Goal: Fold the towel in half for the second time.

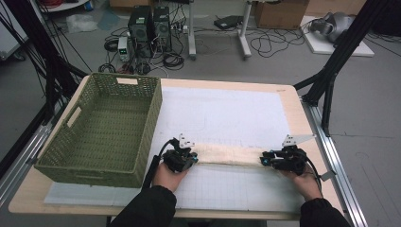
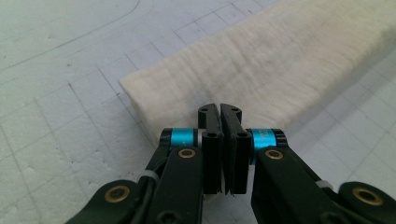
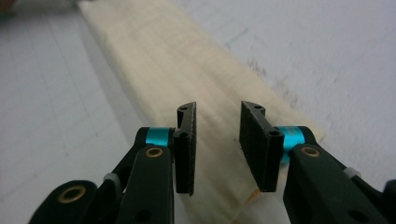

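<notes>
Currently left gripper [image 2: 220, 109] pinches the towel [image 1: 227, 154] end, jaws closed; right gripper [image 3: 217, 112] straddles the opposite end, jaws apart, empty. Seat right jaws squarely before closing, then lift evenly.

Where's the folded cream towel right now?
In the high view, the folded cream towel lies on the white mat, right of the green basket, between both grippers.

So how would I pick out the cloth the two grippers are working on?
On the white gridded mat, right of the green woven basket, a long cream folded towel lies crosswise. The left gripper is at one end, the right gripper at the other; it is the mat's one soft strip.
</notes>
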